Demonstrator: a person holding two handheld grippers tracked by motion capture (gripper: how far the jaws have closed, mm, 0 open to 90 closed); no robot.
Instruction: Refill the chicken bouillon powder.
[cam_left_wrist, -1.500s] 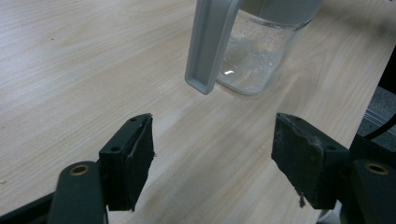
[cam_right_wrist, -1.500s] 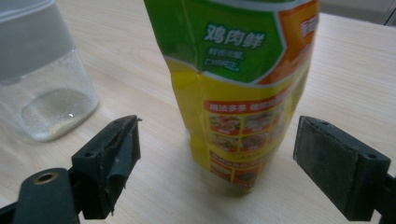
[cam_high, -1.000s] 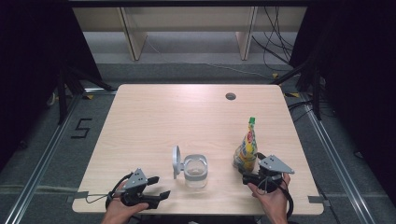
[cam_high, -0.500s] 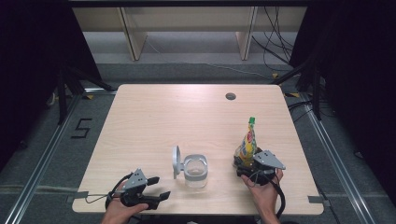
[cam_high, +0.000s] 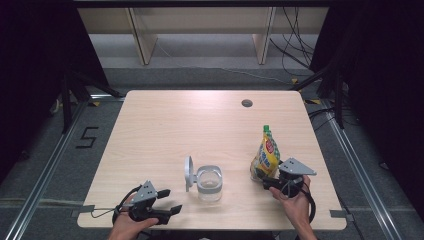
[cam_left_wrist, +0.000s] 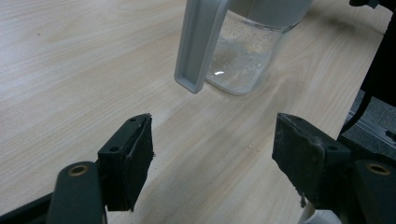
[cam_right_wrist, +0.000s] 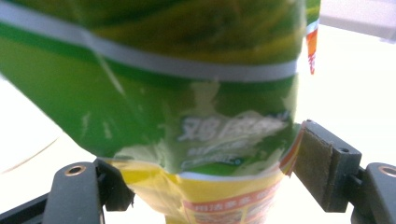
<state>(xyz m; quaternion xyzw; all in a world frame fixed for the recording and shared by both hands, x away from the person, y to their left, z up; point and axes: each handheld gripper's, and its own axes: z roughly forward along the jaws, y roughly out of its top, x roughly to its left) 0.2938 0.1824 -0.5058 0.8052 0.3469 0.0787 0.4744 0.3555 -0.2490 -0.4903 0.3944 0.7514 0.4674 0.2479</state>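
We bracket a soft, crinkly seasoning pouch (cam_high: 265, 156) at the table's (cam_high: 165, 130) right with our right gripper (cam_high: 270, 183), jaws just closing (not pressing); grasp low. Left gripper (cam_high: 167, 202) gapes empty.

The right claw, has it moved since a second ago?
Yes. In the high view the right claw has edged left toward the standing yellow-green pouch, nearer the glass jar; its jaws have just been closing around the pouch's base.

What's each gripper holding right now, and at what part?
The left gripper holds nothing; its jaws stand open. The right gripper has just been closing around the lower part of the pouch; whether its pads press yet cannot be told.
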